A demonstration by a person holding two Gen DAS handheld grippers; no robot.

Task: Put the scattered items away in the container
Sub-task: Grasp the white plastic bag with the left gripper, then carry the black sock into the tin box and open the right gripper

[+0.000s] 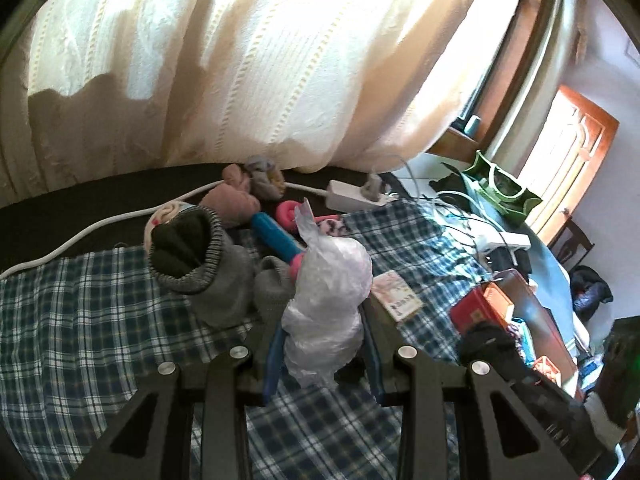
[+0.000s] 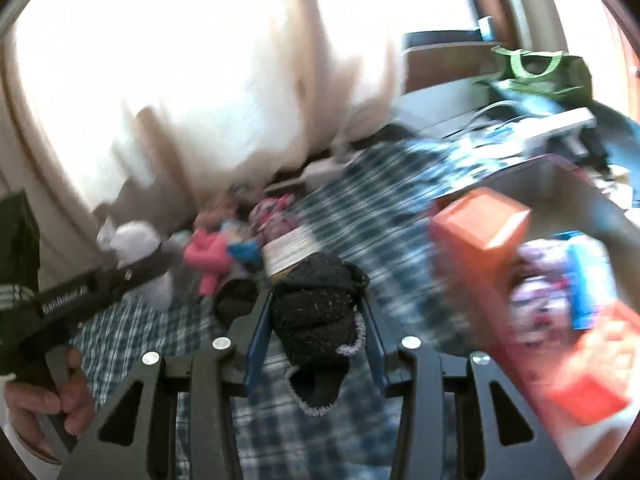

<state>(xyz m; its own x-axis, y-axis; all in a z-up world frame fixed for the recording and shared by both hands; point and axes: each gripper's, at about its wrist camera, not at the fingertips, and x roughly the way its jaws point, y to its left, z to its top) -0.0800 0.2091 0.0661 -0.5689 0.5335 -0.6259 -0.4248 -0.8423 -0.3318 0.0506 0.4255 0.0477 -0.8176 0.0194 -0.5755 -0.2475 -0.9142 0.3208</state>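
Crinkly clear plastic bag (image 1: 326,312) sits clamped between the left gripper (image 1: 320,344) fingers, lifted above the plaid cloth (image 1: 80,320). Black knit sock (image 2: 316,312) is pinched in the right gripper (image 2: 316,344); that view is motion-blurred. Container (image 2: 560,320), reddish, already holding an orange box (image 2: 484,224) and colourful packets, lies just right of the right gripper. Judgement: both loads are being carried; keep the squeeze firm, bring each over the container's opening before letting go, since the bag is slippery and the sock hangs loose below the fingers. Ahead of the left gripper: grey sock (image 1: 208,256), blue-pink toy (image 1: 280,240), small card (image 1: 396,296).
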